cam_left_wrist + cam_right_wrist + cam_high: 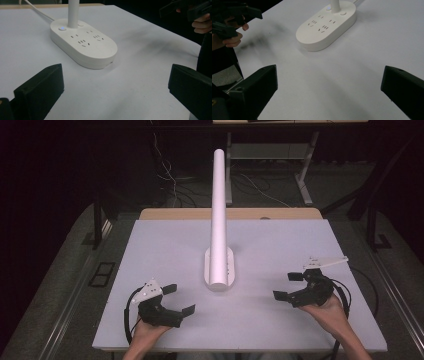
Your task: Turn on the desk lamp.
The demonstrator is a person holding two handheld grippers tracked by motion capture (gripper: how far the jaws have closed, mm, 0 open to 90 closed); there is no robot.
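My left gripper (179,299) and my right gripper (286,285) both sit spread wide on the bench (165,245), holding nothing, with the white power strip (219,268) between them, a little ahead.

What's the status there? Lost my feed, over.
Left gripper open, right gripper open, both empty, resting on white table. Power strip with upright white post sits between, untouched. Nothing in the way.
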